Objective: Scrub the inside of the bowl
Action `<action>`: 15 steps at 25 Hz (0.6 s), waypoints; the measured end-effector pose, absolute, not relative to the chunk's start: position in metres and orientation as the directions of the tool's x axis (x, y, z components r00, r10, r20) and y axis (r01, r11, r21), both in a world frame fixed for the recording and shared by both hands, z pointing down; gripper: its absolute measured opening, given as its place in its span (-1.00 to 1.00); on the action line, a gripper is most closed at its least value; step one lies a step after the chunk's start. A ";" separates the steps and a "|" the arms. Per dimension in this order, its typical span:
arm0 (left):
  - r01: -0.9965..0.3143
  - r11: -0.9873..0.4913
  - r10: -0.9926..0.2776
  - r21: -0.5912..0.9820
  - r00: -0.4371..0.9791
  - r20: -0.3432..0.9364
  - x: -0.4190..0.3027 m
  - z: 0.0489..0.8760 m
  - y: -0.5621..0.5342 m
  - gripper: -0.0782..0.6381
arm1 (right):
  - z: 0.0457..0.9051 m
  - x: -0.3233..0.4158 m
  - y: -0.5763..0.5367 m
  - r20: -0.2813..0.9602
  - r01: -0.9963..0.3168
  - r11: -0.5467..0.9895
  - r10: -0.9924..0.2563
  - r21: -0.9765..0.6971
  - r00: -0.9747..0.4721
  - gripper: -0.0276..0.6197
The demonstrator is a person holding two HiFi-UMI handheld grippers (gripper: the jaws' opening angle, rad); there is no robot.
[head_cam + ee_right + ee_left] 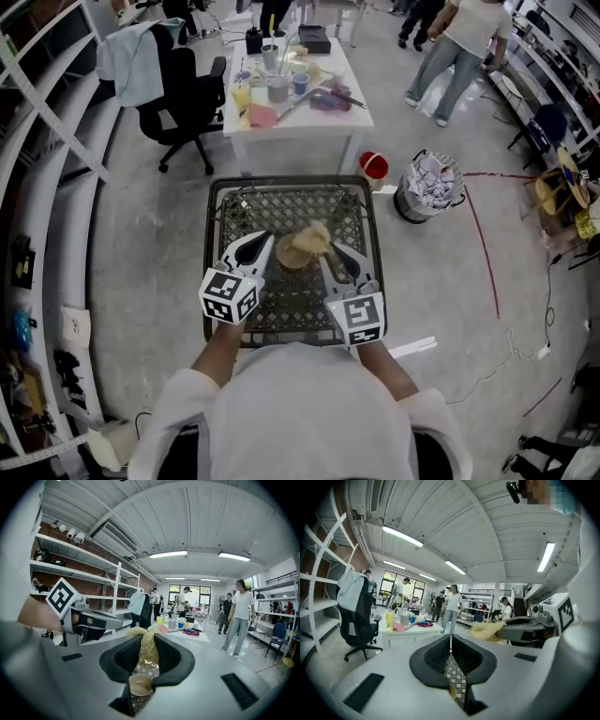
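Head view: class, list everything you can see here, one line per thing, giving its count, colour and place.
Mesh table: one, dark metal, directly below the person.
Bowl: one, tan, at the mesh table's middle, between the claws.
Scrubber: one, straw-coloured fibre, over the bowl.
White table: one, beyond the mesh table, crowded with cups.
Office chair: one, black, left of the white table.
Garment: one, pale blue, draped on the chair's back.
Red container: one, on the floor by the white table.
Bin: one, holding white paper, floor at right.
Shelving: white, along the left.
People: at least two, far right.
Left claw: white, shut, empty.
Right claw: white, shut on the scrubber.
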State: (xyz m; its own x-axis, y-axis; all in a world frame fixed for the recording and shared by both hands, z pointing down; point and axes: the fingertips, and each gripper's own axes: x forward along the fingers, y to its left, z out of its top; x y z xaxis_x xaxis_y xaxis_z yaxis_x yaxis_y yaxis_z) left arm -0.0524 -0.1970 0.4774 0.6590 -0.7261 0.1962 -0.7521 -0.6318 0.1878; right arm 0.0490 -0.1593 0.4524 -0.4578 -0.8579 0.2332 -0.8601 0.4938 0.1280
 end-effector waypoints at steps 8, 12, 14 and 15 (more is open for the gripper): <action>-0.756 -0.631 -0.738 0.174 0.654 0.168 -0.057 0.463 -0.184 -0.67 | 0.457 0.051 -0.163 0.246 -0.864 0.489 -0.858 0.119 -0.451 -0.64; -0.756 -0.631 -0.738 0.176 0.655 0.163 -0.057 0.461 -0.182 -0.67 | 0.463 0.053 -0.166 0.260 -0.868 0.483 -0.858 0.113 -0.443 -0.64; -0.755 -0.631 -0.738 0.175 0.655 0.163 -0.057 0.462 -0.181 -0.67 | 0.468 0.055 -0.167 0.266 -0.871 0.479 -0.858 0.110 -0.438 -0.64; -0.756 -0.630 -0.739 0.175 0.654 0.163 -0.058 0.463 -0.181 -0.67 | 0.470 0.055 -0.168 0.272 -0.872 0.478 -0.858 0.105 -0.437 -0.64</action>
